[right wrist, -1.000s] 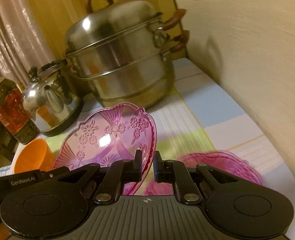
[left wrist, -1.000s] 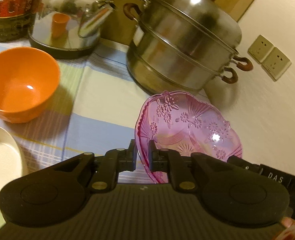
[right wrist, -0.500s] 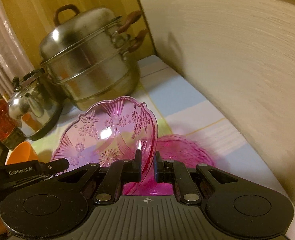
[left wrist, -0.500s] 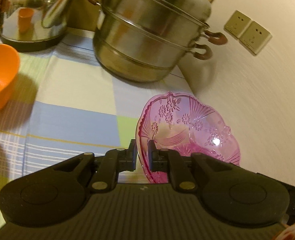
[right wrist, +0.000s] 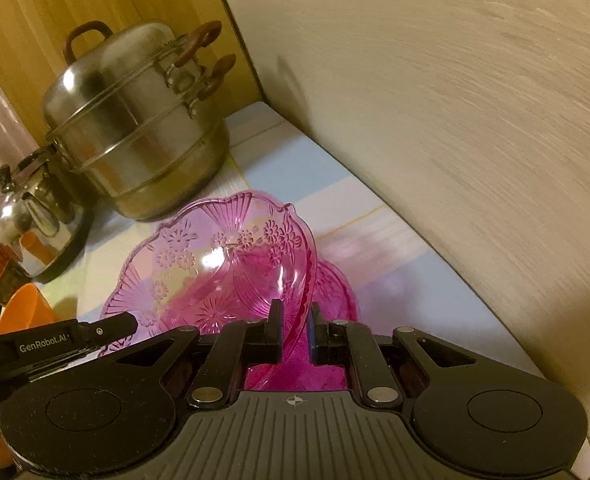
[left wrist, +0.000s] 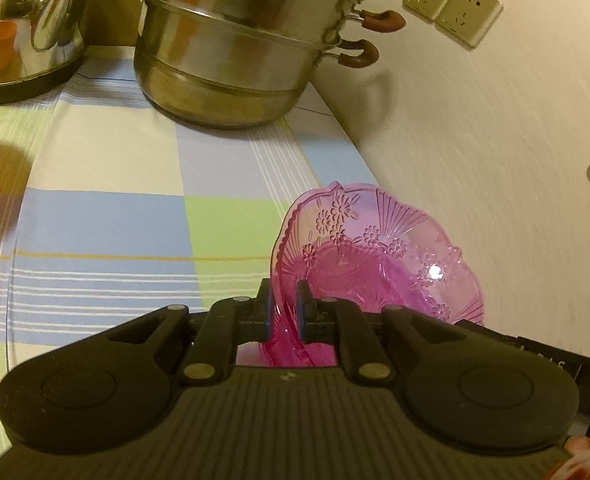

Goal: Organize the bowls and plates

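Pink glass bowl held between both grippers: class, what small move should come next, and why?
Probably lower it a little further, level, then let go. The left gripper and right gripper each pinch a rim of the pink glass bowl, which hangs tilted right over a second pink bowl on the checked tablecloth. It looks nearly nested but not yet seated.

Pink bowl [left wrist: 375,256]: clear glossy plastic or glass, can't tell which; pressed floral/fan relief. Steamer pot [left wrist: 239,44]: brushed stainless steel, semi-gloss; handles w/ brown smooth coating. Kettle [left wrist: 27,20]: mirror-polished metal. Tablecloth [left wrist: 135,184]: matt woven check cloth. Wall [right wrist: 475,128]: matt, rough-textured. Gripper bodies: matt black plastic, ribbed. Orange bowl [right wrist: 25,308]: smooth plastic.
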